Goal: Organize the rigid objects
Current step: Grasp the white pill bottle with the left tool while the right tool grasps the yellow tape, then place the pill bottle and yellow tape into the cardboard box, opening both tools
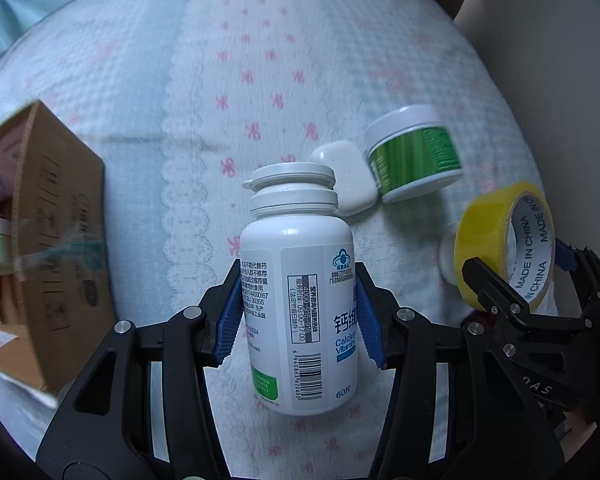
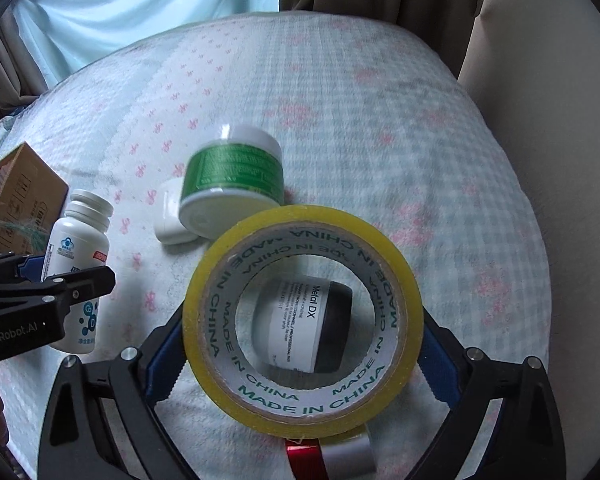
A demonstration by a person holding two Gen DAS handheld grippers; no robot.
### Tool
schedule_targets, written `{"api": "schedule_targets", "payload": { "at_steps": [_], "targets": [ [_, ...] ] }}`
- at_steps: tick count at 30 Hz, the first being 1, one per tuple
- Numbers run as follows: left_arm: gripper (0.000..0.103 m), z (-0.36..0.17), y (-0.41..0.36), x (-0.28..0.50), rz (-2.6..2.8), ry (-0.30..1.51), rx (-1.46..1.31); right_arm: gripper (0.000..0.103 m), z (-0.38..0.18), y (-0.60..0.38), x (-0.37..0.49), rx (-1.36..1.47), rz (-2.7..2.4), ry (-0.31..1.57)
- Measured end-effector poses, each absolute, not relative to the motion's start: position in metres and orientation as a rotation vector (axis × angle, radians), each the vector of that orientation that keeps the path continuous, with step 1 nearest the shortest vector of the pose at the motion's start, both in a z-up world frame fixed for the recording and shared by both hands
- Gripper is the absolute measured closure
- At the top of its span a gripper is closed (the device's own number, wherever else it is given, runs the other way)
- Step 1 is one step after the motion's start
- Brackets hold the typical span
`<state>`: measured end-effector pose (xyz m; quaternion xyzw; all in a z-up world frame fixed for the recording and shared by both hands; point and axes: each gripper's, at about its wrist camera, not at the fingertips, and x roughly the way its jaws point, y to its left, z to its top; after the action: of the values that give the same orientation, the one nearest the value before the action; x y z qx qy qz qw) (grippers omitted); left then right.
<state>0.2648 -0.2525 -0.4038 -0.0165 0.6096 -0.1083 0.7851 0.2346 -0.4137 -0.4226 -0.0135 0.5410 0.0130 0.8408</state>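
While narrow jaws clamp the bottle (image 1: 298, 280), wide jaws grip the tape roll (image 2: 302, 320).

Tape roll (image 2: 302, 322) core: "MADE IN CHINA", repeated. White bottle (image 1: 298, 292): "Calcium", "60片", hotline 4000-916-916. Jar (image 2: 302, 330) inside roll: probably "Metal DX". Left gripper (image 2: 66, 280) at 9 o'clock: "GenRobot.AI".

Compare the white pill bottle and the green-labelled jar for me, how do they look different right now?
The white pill bottle is tall and narrow; the green-labelled jar is short and wide. The bottle is clamped between the left gripper's blue pads, while the jar lies tipped on its side on the bedspread, touched by no gripper. The bottle's label is mostly white with a barcode; the jar's is green. Both have white lids.
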Motion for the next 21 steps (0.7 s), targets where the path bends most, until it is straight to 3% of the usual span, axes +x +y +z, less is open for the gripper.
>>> {"api": "schedule_targets", "payload": {
  "at_steps": [10, 21],
  "targets": [
    [0.056, -0.286, -0.231, 0.235, -0.229, 1.172, -0.109, 0.006, -0.316, -0.4, 0.204, -0.012, -0.006, 1.043],
    [0.056, -0.164, -0.149, 0.191, -0.153, 1.066, -0.162, 0.006, -0.192, -0.351, 0.18, 0.023, 0.086, 1.003]
  ]
}}
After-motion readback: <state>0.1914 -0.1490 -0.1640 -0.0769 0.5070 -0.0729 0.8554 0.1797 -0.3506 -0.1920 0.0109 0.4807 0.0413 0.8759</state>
